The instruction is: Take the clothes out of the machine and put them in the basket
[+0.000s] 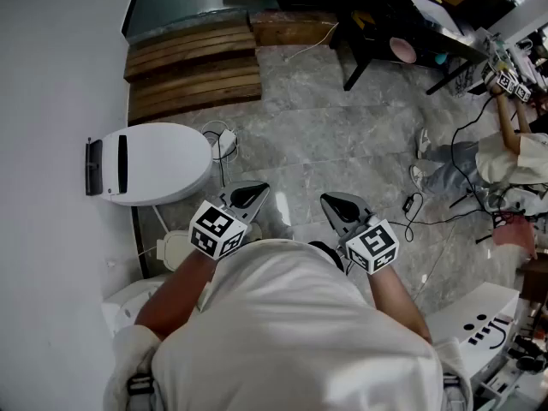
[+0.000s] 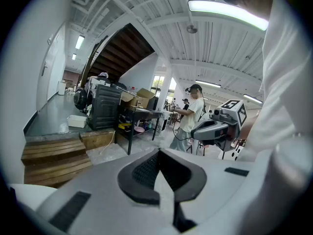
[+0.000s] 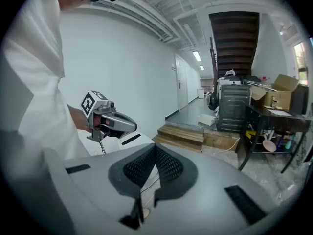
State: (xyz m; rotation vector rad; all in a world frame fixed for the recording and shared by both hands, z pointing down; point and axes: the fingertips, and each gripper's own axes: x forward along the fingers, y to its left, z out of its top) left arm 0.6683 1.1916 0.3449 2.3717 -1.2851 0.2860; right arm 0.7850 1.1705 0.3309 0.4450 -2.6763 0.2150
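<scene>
I am looking down over a white shirt at both grippers, held side by side at waist height above a grey stone floor. My left gripper is shut, with nothing between its pads. My right gripper is shut too and holds nothing. Each shows in the other's view: the right gripper and the left gripper. A white rounded machine with a dark strip on its top stands to the left of the left gripper, its lid down. No clothes and no basket are in view.
Wooden steps lie ahead on the left, against a white wall. A black table with boxes stands at the far right. A person stands at the right among cables on the floor. White equipment sits at the lower right.
</scene>
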